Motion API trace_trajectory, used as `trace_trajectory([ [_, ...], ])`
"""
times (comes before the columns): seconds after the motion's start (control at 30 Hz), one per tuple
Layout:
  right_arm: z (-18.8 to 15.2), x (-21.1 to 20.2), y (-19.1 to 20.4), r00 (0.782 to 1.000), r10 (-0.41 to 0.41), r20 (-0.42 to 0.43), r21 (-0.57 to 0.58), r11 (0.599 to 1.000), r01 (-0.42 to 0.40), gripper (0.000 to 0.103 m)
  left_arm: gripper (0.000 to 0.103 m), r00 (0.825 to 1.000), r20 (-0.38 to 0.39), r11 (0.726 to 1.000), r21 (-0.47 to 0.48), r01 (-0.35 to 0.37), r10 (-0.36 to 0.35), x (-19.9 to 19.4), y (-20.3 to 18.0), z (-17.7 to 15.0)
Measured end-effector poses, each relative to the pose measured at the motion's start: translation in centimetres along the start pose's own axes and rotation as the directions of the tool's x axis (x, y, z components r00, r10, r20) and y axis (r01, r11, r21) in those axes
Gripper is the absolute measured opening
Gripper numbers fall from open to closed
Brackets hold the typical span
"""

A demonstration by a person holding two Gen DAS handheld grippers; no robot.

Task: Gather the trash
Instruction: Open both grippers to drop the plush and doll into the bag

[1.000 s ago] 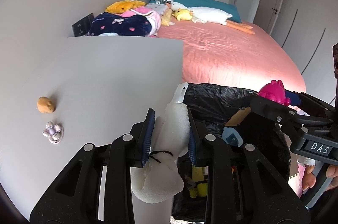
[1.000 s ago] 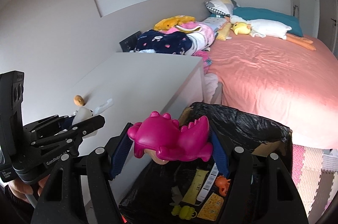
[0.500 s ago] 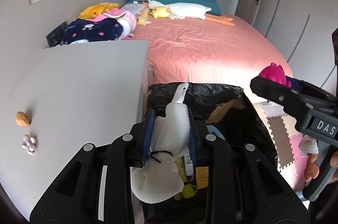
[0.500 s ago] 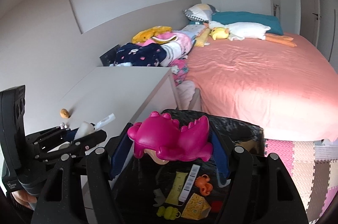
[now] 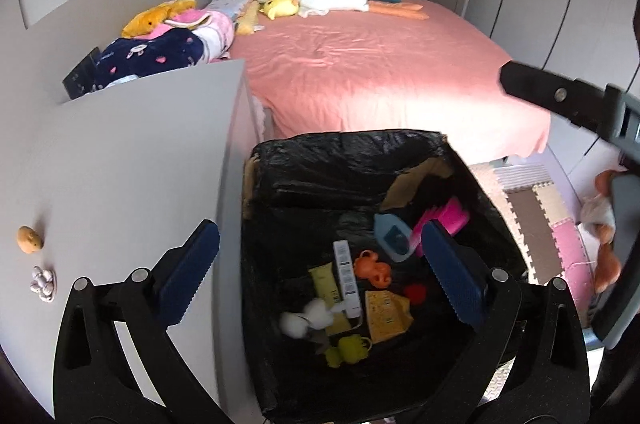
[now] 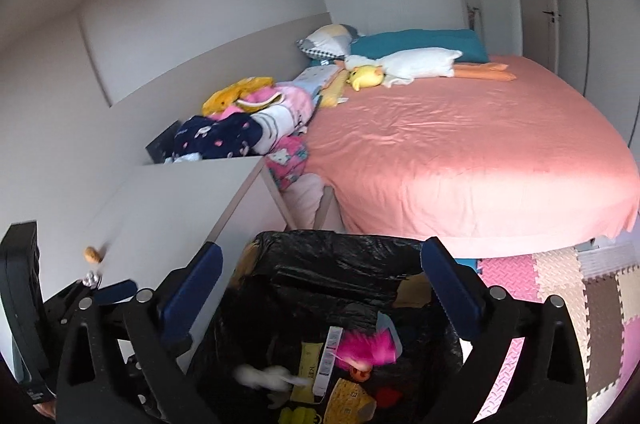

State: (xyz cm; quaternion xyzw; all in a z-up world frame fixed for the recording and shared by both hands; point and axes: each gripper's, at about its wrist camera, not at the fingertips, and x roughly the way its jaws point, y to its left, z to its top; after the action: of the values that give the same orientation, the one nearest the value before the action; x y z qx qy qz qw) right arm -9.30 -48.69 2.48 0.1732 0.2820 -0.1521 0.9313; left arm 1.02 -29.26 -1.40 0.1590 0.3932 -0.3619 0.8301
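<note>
Both the left gripper (image 5: 316, 272) and right gripper (image 6: 320, 288) hang spread and empty over the black-lined bin (image 5: 348, 151), apparently for release, with white foam piece (image 5: 304, 318) and pink toy (image 6: 368, 346) inside; two small bits (image 5: 30, 239) sit on the desk (image 5: 120, 163), left.

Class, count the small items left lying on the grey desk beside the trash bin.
2: a brown lump near the desk's left edge, and a small silvery trinket just nearer the camera. Others may be hidden behind the fingers.
</note>
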Motion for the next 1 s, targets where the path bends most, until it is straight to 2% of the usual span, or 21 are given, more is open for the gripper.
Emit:
trace_trajectory([
  [0.23,0.2,0.3,-0.1,1.000,-0.004,0.012,-0.002,1.000,0.004,0.099,0.098,1.000,0.001,1.000,-0.026,-0.013,0.013,-0.3,1.2,0.0],
  [0.47,0.2,0.8,0.9,1.000,0.006,0.006,-0.017,1.000,-0.006,0.099,0.098,1.000,-0.006,0.999,-0.025,-0.024,0.024,0.0,1.7,-0.2],
  [0.63,0.2,1.2,2.0,1.000,0.017,-0.001,-0.028,0.999,-0.017,0.099,0.098,0.999,-0.017,0.998,-0.058,-0.039,0.038,0.2,2.9,-0.7],
  [1.0,-0.1,2.7,5.2,0.993,0.111,-0.035,-0.049,0.992,-0.113,0.099,0.098,0.996,-0.017,0.987,-0.138,-0.086,0.084,-0.7,6.7,-1.7],
])
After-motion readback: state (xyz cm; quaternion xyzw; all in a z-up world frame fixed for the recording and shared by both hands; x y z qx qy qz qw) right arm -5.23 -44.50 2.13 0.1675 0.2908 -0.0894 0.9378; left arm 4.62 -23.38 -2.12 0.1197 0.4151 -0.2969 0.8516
